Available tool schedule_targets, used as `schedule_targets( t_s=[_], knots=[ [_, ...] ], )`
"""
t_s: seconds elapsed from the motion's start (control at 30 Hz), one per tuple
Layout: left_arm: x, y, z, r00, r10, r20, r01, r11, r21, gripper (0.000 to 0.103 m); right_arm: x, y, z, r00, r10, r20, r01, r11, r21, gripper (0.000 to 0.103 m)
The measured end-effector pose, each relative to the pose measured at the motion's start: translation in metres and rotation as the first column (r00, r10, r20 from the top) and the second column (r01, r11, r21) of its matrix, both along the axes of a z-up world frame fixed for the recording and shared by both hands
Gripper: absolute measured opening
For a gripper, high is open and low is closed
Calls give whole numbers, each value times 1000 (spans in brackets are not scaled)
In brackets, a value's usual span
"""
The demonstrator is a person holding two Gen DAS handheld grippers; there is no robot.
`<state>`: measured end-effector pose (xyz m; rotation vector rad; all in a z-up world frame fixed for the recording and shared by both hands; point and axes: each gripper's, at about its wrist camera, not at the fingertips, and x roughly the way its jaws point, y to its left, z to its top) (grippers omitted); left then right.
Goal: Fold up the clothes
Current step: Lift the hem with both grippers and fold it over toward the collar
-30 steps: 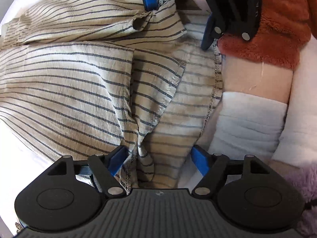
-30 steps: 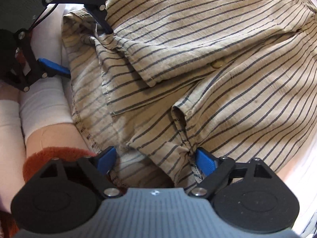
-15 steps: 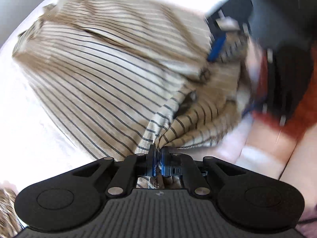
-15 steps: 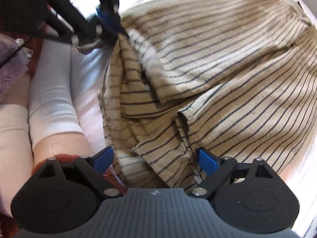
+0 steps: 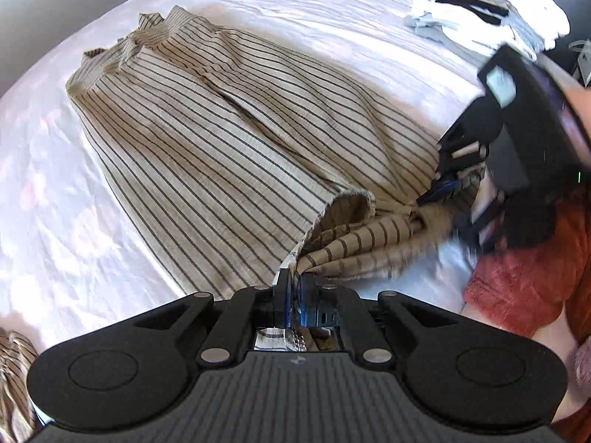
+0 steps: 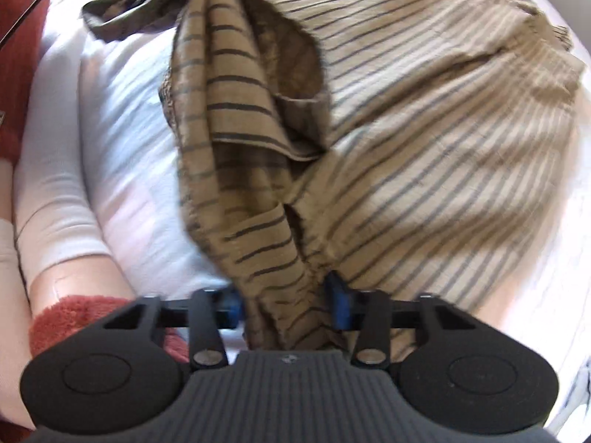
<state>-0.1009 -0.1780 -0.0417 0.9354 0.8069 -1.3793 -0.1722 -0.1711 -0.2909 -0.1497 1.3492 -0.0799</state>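
I have one striped garment [image 5: 229, 140] to fold, spread over the white bed [image 5: 66, 221] and filling the left and centre of the left wrist view, its collar end toward the upper left and its near hem bunched at the lower centre.

A second ago both tools stood wide open over flat cloth. Since then my left gripper [image 5: 293, 288] has clamped fully shut on a pinch of that hem at the lower centre of its frame, and the cloth now rises off the bed in a ridge toward it. To the right of that ridge, at mid right, my right gripper [image 5: 439, 188] meets the other end of the same edge. In its own view its jaws are closing, with a thick twist of striped cloth between the blue pads [image 6: 341, 306] at the lower centre; the pads seem just to touch it, so I do not count that grip as firm yet.

Once it is, I judge the hem is ready to be carried up toward the collar.

Count: one garment in work, two grippers, one stack of folded laundry [image 5: 480, 18] at upper right, and a scrap of another striped piece [image 5: 13, 376] at lower left.
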Motion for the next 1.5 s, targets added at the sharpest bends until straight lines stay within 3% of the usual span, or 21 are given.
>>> schedule_targets(
  t_s=[0.03,0.2,0.37,0.53,0.73,0.97,1.3,1.4,1.47,1.5],
  knots=[
    [-2,2,1,1000,-12,14,12,1000,-3,3,-4,3,2,1000,-10,4,10,1000,-25,8],
    [-9,0,9,991,-73,117,76,997,-20,3,-20,22,23,998,-1,70,9,993,-117,5],
    [-3,-19,34,968,-94,232,106,994,-37,3,-36,-47,66,992,50,117,-19,967,-254,4],
    [21,-53,52,948,-83,308,97,995,-31,3,-10,-75,101,986,97,135,-41,929,-369,4],
    [68,-96,56,944,-25,330,41,998,-41,2,35,-122,120,986,121,116,-57,893,-447,4],
    [121,-159,30,952,-12,307,18,1000,-19,2,88,-194,105,988,76,134,-11,902,-431,3],
    [187,-204,-15,983,52,177,-59,998,30,3,141,-264,38,980,56,192,18,932,-362,4],
    [200,-201,-22,977,121,176,-119,993,-18,16,149,-274,24,978,35,206,46,925,-378,17],
    [210,-195,-22,970,177,169,-170,984,-58,27,149,-281,22,971,10,240,89,913,-397,41],
    [213,-190,-20,964,204,169,-194,978,-74,30,148,-284,23,965,-7,261,116,908,-403,44]
  ],
)
